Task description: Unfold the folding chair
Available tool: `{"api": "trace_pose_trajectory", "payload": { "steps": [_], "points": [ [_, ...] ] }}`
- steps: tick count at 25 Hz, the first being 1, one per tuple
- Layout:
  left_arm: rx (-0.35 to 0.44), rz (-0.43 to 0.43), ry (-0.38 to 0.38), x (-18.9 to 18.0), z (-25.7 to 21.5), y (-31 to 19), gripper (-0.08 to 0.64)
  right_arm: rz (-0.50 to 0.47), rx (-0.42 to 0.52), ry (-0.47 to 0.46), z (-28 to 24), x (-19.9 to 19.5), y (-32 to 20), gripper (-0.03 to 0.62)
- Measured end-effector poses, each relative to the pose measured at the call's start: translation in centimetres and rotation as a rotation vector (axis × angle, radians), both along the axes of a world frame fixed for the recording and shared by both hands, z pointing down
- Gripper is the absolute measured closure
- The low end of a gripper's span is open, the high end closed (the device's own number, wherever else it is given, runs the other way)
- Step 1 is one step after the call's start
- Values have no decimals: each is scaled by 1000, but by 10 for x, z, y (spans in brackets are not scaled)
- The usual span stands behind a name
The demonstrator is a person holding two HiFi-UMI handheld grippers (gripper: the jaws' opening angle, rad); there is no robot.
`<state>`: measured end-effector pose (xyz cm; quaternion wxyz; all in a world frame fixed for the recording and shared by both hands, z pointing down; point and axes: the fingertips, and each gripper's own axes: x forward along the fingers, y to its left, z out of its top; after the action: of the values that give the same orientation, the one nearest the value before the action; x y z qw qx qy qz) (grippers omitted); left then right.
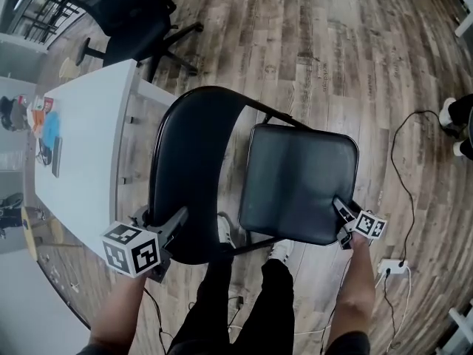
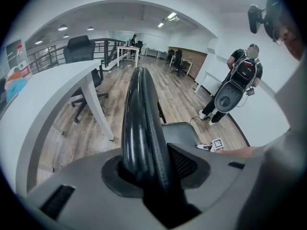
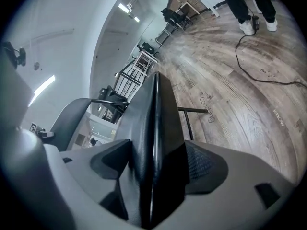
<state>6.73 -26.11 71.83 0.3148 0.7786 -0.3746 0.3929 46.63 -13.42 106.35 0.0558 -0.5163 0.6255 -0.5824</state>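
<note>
Standing on wood floor [image 1: 332, 50], folding chair [image 1: 295, 183] nr white table [image 1: 89, 124], poss. touching.

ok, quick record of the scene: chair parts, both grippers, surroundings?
backrest: upright, top edge clamped by left gripper
seat: down, looks roughly level; near edge gripped between the jaws of right gripper
surroundings: white table at the left, cable on wood floor at the right
task status: unfolding looks nearly done

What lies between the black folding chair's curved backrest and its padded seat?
Wood-plank floor, crossed by a thin black frame tube, in the head view.
</note>
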Motion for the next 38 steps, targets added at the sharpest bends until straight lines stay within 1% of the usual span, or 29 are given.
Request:
{"api": "trace_pose_trajectory", "payload": {
  "steps": [3, 5, 7, 9, 10, 12, 13, 15, 17, 19, 22, 25, 26, 27, 28, 30, 31, 32, 33, 35, 36, 38],
  "points": [
    [-2, -8, 3, 3, 1, 1, 405, -8, 13, -9, 5, 0, -1, 253],
    [3, -10, 24, 5, 1, 1, 403, -17, 10, 15, 6, 3, -1, 245],
    [17, -19, 79, 9, -2, 0, 403, -18, 0, 61, 5, 12, 1, 204],
    [55, -54, 136, 5, -11, -1, 401, 28, 5, 109, -3, 29, 5, 199],
    [87, -72, 146, 0, -18, -1, 388, 63, 21, 149, -13, 40, 4, 201],
    [166, -92, 126, -9, -34, 0, 365, 99, 81, 263, -50, 59, -4, 201],
    [202, -99, 109, -12, -43, 1, 365, 96, 116, 331, -76, 63, -8, 201],
    [263, -117, 68, -19, -63, 7, 359, 69, 185, 458, -134, 56, -11, 201],
    [307, -118, 30, -22, -86, 15, 360, 33, 247, 553, -194, 37, -9, 201],
    [342, -100, 41, -15, -113, 24, 360, 0, 310, 613, -255, 8, -6, 201],
    [378, -52, 135, 1, -159, 45, 366, -38, 427, 639, -347, -62, 5, 204],
    [375, -17, 265, 12, -200, 89, 414, -92, 515, 648, -433, -138, 40, 217],
    [382, 1, 297, 15, -211, 105, 428, -106, 537, 670, -458, -156, 54, 247],
    [395, 22, 320, 17, -221, 121, 448, -111, 555, 694, -480, -172, 68, 322],
    [411, 42, 339, 16, -230, 137, 468, -106, 568, 711, -501, -186, 81, 377],
    [432, 61, 379, 4, -243, 171, 503, -67, 573, 705, -539, -213, 109, 496],
    [435, 61, 403, -7, -247, 190, 530, -43, 566, 699, -556, -226, 124, 543],
    [432, 55, 426, -18, -249, 209, 550, -23, 557, 707, -571, -240, 139, 575],
    [427, 47, 447, -30, -251, 229, 554, -8, 547, 730, -585, -254, 155, 577],
    [425, 36, 487, -48, -256, 266, 555, 9, 539, 817, -607, -279, 188, 577],
    [436, 44, 500, -53, -261, 282, 554, 9, 546, 868, -617, -291, 203, 577],
    [476, 82, 498, -59, -273, 312, 554, -10, 572, 955, -635, -312, 231, 577]
  ]
}}
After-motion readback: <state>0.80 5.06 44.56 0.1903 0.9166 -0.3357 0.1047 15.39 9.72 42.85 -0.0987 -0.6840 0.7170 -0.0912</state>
